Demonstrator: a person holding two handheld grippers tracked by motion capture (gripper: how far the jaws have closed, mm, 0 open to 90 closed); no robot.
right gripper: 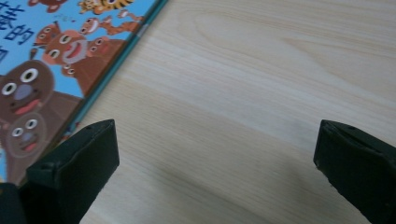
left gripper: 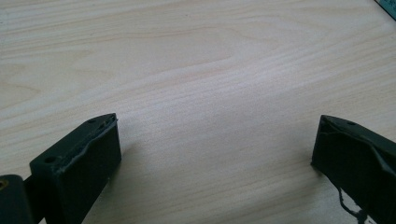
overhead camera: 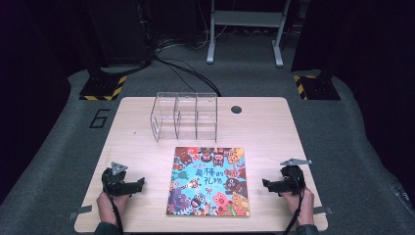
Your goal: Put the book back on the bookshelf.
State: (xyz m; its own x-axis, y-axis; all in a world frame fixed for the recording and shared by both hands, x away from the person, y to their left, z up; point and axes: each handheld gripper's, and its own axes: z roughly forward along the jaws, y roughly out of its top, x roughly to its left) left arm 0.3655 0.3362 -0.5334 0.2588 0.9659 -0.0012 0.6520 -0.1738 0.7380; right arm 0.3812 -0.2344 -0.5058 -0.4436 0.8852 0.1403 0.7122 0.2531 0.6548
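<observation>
Three-bay clear rack behind picture book, wooden table

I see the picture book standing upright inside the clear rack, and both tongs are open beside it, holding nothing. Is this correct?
Not quite. The high view shows the picture book lying flat on the table, in front of the clear rack, not inside it. The rest holds: left tongs and right tongs are open and hold nothing.
</observation>
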